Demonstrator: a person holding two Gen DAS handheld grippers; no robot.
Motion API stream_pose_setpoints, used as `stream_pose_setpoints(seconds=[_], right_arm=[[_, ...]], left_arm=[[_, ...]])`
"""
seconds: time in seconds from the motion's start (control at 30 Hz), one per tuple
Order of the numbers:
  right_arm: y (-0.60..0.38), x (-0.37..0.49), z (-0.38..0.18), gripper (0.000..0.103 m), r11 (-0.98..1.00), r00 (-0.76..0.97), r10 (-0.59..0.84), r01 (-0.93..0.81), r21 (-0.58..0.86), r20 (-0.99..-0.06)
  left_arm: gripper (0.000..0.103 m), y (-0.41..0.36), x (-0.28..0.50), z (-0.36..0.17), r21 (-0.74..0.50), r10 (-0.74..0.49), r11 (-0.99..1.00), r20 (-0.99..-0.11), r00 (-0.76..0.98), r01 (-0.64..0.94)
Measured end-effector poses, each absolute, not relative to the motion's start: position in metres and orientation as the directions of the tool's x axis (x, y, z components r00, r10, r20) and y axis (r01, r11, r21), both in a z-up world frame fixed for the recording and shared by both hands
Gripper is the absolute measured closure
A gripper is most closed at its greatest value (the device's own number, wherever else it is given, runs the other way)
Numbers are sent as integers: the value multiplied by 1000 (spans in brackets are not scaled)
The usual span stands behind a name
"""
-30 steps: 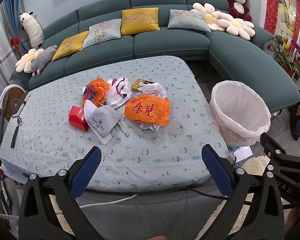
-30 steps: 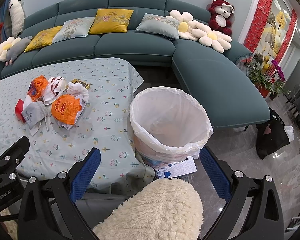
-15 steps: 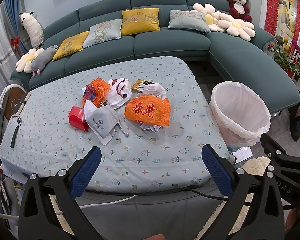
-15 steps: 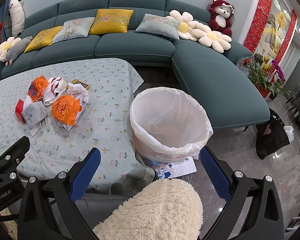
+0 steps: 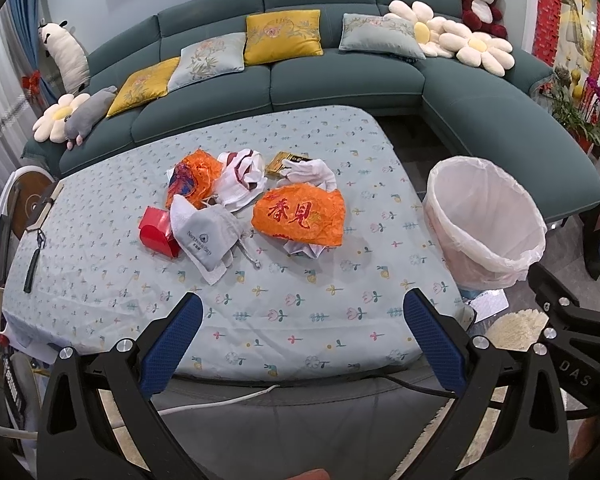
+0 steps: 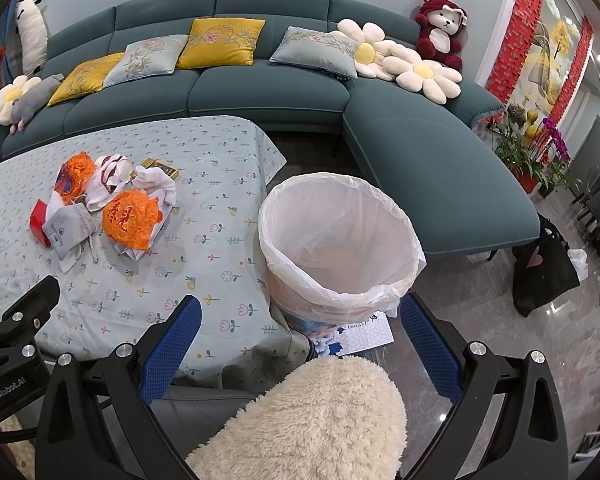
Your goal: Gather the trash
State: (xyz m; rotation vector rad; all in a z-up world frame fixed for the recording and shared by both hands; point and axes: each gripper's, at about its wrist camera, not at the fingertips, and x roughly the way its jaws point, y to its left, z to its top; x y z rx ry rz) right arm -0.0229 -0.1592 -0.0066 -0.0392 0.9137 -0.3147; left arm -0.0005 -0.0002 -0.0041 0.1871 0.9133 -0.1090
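Both jaws wide open, empty, short of trash pile on counter. Orange wrapper best pinched first w/ left gripper, then carried to lined bin; right gripper kept clear.

Black fingers, blue pads (textured), silver screws

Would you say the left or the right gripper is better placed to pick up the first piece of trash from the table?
Left, probably. The left gripper is open and faces the trash pile on the table head-on, while the right gripper, also open, faces the bin.
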Motion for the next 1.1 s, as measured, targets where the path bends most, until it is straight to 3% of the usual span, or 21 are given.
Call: stream_pose_setpoints(seconds=[0.63,1.1], right_arm=[[-163,-21,-7,7,948,578,-303,267,-175,-758],[-143,-4,-11,7,957,597,-280,235,-170,-752]], left_arm=[[7,9,-1,-4,51,-93,976,-782,616,213],[7,41,15,-18,11,-80,989,-802,591,148]])
